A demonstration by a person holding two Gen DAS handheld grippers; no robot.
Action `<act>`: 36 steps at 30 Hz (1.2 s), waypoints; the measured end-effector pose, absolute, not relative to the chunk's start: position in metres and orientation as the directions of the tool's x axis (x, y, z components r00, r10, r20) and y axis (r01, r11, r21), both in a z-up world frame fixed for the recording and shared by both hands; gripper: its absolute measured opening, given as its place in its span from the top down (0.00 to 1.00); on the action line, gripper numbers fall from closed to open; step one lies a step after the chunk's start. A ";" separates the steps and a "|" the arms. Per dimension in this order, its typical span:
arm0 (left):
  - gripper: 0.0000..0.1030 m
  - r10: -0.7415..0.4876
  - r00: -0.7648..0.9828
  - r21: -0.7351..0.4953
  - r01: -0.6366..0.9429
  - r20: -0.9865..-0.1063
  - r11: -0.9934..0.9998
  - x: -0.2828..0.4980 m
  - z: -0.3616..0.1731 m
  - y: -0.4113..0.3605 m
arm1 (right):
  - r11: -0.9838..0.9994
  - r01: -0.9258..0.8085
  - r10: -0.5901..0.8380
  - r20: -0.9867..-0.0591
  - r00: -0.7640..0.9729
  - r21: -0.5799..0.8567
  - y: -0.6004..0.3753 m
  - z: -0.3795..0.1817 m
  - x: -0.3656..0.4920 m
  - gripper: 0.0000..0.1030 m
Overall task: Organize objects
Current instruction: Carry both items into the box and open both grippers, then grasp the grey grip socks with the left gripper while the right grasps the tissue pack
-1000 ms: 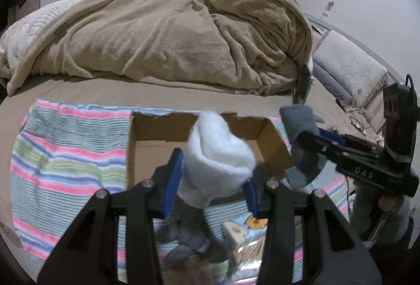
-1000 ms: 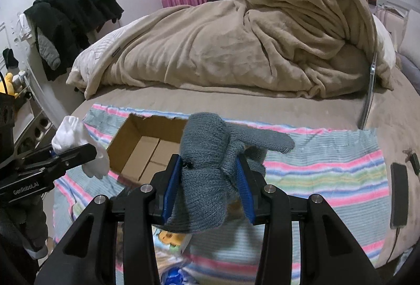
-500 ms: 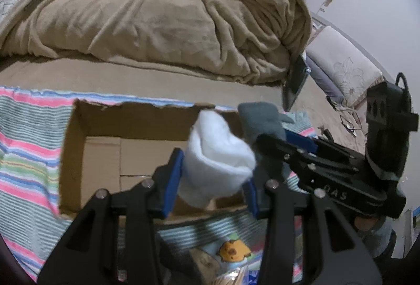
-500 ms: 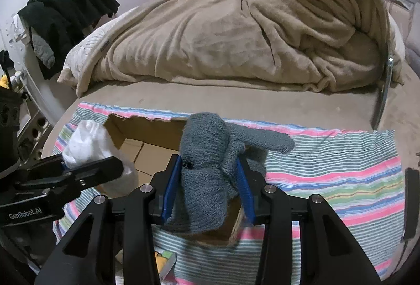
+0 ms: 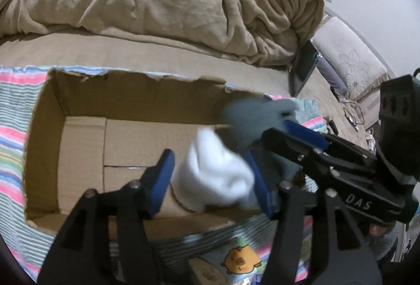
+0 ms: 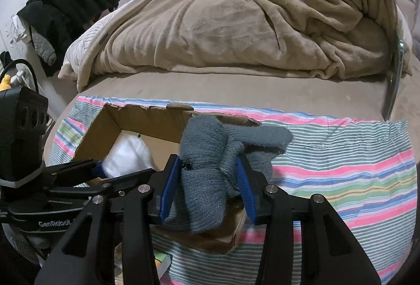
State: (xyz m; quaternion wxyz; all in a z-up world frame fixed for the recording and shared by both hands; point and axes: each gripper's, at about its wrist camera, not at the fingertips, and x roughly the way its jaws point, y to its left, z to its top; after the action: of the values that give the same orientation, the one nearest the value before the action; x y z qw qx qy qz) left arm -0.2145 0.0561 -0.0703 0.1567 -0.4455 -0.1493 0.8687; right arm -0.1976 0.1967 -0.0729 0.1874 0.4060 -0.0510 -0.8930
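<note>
An open cardboard box (image 5: 42, 127) lies on a striped cloth (image 5: 10, 132) on the bed. My left gripper (image 5: 207, 156) hangs over the box's inside, and its jaws are opening. The white sock (image 5: 215, 174) sits blurred between them, leaning on the right pad and clear of the left pad. My right gripper (image 6: 207, 161) is over the box's (image 6: 147, 122) right end. Its jaws are opening too, but the grey sock (image 6: 204, 153) still fills the gap and touches both pads. The left wrist view shows the right gripper (image 5: 275, 130) holding the grey sock (image 5: 252, 117). In the right wrist view, the left gripper (image 6: 97, 169) and white sock (image 6: 128, 153) sit inside the box.
A heaped beige blanket (image 5: 170, 1) covers the bed behind the box. A dark flat device (image 5: 304, 67) stands on edge at the right, with a pillow (image 5: 349, 59) beyond it. A packet with a yellow chick (image 5: 239, 261) lies in front of the box. Black clothes (image 6: 71, 4) hang at the far left.
Both grippers came down and forward over the box. The left jaws have spread, and the white sock, gripped before, now sits loose between them. The grey sock stays gripped.
</note>
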 end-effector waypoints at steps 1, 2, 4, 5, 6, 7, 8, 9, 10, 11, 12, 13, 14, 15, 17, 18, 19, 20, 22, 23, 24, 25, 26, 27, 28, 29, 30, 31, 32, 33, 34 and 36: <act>0.32 0.405 -0.560 -0.398 -0.140 -0.723 -0.906 -0.213 -0.068 0.055 | -0.925 0.293 -0.376 -0.707 -0.599 0.244 0.197 -0.072 -0.196 0.52; 0.29 0.400 -0.566 -0.396 -0.138 -0.721 -0.908 -0.210 -0.065 0.053 | -0.926 0.291 -0.373 -0.709 -0.599 0.242 0.196 -0.071 -0.196 0.50; 0.26 0.398 -0.575 -0.400 -0.132 -0.715 -0.907 -0.205 -0.061 0.048 | -0.925 0.291 -0.376 -0.712 -0.593 0.245 0.196 -0.068 -0.193 0.48; 0.26 0.396 -0.577 -0.400 -0.128 -0.714 -0.908 -0.203 -0.059 0.046 | -0.927 0.288 -0.371 -0.712 -0.596 0.242 0.196 -0.066 -0.191 0.47; 0.26 0.393 -0.581 -0.399 -0.125 -0.713 -0.909 -0.201 -0.057 0.044 | -0.928 0.286 -0.367 -0.712 -0.599 0.238 0.195 -0.064 -0.190 0.47; 0.26 0.388 -0.587 -0.397 -0.122 -0.710 -0.910 -0.197 -0.054 0.041 | -0.929 0.286 -0.365 -0.709 -0.603 0.235 0.196 -0.061 -0.186 0.47; 0.26 0.386 -0.590 -0.396 -0.121 -0.709 -0.910 -0.194 -0.052 0.040 | -0.930 0.285 -0.363 -0.709 -0.605 0.232 0.196 -0.059 -0.185 0.47; 0.26 0.385 -0.593 -0.395 -0.120 -0.707 -0.911 -0.191 -0.049 0.038 | -0.932 0.283 -0.358 -0.708 -0.608 0.228 0.196 -0.056 -0.183 0.47; 0.26 0.382 -0.599 -0.393 -0.119 -0.704 -0.912 -0.186 -0.046 0.036 | -0.933 0.281 -0.354 -0.707 -0.612 0.224 0.196 -0.053 -0.179 0.47; 0.26 0.377 -0.605 -0.389 -0.119 -0.701 -0.913 -0.181 -0.043 0.034 | -0.934 0.280 -0.352 -0.707 -0.614 0.222 0.196 -0.051 -0.178 0.47; 0.26 0.374 -0.611 -0.386 -0.119 -0.698 -0.915 -0.176 -0.040 0.032 | -0.935 0.278 -0.349 -0.705 -0.618 0.219 0.196 -0.048 -0.174 0.47; 0.26 0.370 -0.616 -0.382 -0.118 -0.696 -0.916 -0.171 -0.037 0.029 | -0.936 0.277 -0.347 -0.703 -0.621 0.217 0.195 -0.046 -0.170 0.47; 0.26 0.365 -0.620 -0.379 -0.117 -0.694 -0.918 -0.167 -0.035 0.028 | -0.937 0.275 -0.345 -0.702 -0.624 0.216 0.195 -0.044 -0.168 0.47; 0.26 0.358 -0.627 -0.372 -0.116 -0.691 -0.921 -0.161 -0.032 0.025 | -0.938 0.274 -0.343 -0.700 -0.626 0.214 0.194 -0.041 -0.164 0.47; 0.26 0.348 -0.636 -0.362 -0.114 -0.689 -0.925 -0.151 -0.027 0.020 | -0.939 0.274 -0.340 -0.698 -0.631 0.210 0.192 -0.037 -0.156 0.46; 0.26 0.343 -0.640 -0.358 -0.113 -0.687 -0.927 -0.147 -0.025 0.018 | -0.939 0.275 -0.339 -0.696 -0.632 0.208 0.191 -0.035 -0.152 0.46; 0.26 0.335 -0.646 -0.351 -0.110 -0.686 -0.930 -0.140 -0.022 0.015 | -0.938 0.277 -0.342 -0.696 -0.631 0.209 0.190 -0.034 -0.148 0.46; 0.26 0.329 -0.650 -0.345 -0.109 -0.685 -0.932 -0.136 -0.021 0.013 | -0.938 0.277 -0.340 -0.696 -0.632 0.207 0.188 -0.032 -0.144 0.45; 0.26 0.310 -0.660 -0.326 -0.103 -0.684 -0.940 -0.125 -0.018 0.009 | -0.939 0.278 -0.337 -0.696 -0.634 0.202 0.186 -0.030 -0.137 0.44; 0.26 0.303 -0.664 -0.320 -0.100 -0.684 -0.942 -0.121 -0.016 0.007 | -0.939 0.278 -0.336 -0.696 -0.635 0.200 0.184 -0.029 -0.135 0.40; 0.26 0.296 -0.667 -0.314 -0.098 -0.684 -0.945 -0.116 -0.015 0.005 | -0.940 0.277 -0.335 -0.696 -0.635 0.200 0.183 -0.028 -0.131 0.39; 0.26 0.288 -0.671 -0.307 -0.094 -0.684 -0.947 -0.110 -0.014 0.002 | -0.940 0.277 -0.334 -0.696 -0.635 0.198 0.183 -0.027 -0.129 0.39; 0.26 0.283 -0.672 -0.304 -0.090 -0.684 -0.948 -0.107 -0.014 0.000 | -0.941 0.277 -0.333 -0.697 -0.636 0.196 0.181 -0.026 -0.126 0.39; 0.26 0.279 -0.673 -0.301 -0.087 -0.685 -0.950 -0.104 -0.014 -0.001 | -0.941 0.276 -0.330 -0.698 -0.636 0.193 0.180 -0.027 -0.123 0.39; 0.26 0.273 -0.674 -0.297 -0.083 -0.686 -0.951 -0.101 -0.015 -0.003 | -0.942 0.275 -0.327 -0.700 -0.635 0.191 0.180 -0.026 -0.120 0.39; 0.26 0.267 -0.676 -0.293 -0.079 -0.687 -0.953 -0.096 -0.015 -0.005 | -0.942 0.275 -0.327 -0.701 -0.634 0.191 0.179 -0.027 -0.118 0.39; 0.26 0.260 -0.676 -0.287 -0.075 -0.689 -0.955 -0.092 -0.016 -0.007 | -0.943 0.275 -0.326 -0.702 -0.634 0.190 0.178 -0.027 -0.115 0.38; 0.25 0.256 -0.676 -0.283 -0.072 -0.691 -0.956 -0.089 -0.017 -0.008 | -0.943 0.274 -0.324 -0.704 -0.632 0.189 0.177 -0.028 -0.112 0.38; 0.25 0.254 -0.673 -0.283 -0.070 -0.695 -0.957 -0.086 -0.019 -0.009 | -0.943 0.273 -0.324 -0.706 -0.630 0.189 0.177 -0.028 -0.110 0.38; 0.25 0.252 -0.668 -0.282 -0.066 -0.700 -0.957 -0.083 -0.021 -0.010 | -0.944 0.272 -0.323 -0.708 -0.628 0.189 0.176 -0.030 -0.108 0.38; 0.25 0.250 -0.665 -0.280 -0.064 -0.703 -0.958 -0.081 -0.023 -0.010 | -0.944 0.271 -0.321 -0.712 -0.624 0.188 0.175 -0.031 -0.105 0.38; 0.25 0.247 -0.662 -0.276 -0.063 -0.708 -0.959 -0.077 -0.026 -0.011 | -0.945 0.270 -0.319 -0.715 -0.622 0.187 0.174 -0.034 -0.101 0.38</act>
State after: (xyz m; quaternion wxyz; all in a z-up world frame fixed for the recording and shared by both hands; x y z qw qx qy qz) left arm -0.0769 -0.0112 -0.0262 0.0858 -0.4023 -0.1143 0.9043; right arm -0.1012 0.1739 -0.0335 0.1638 0.4030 -0.0303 -0.8999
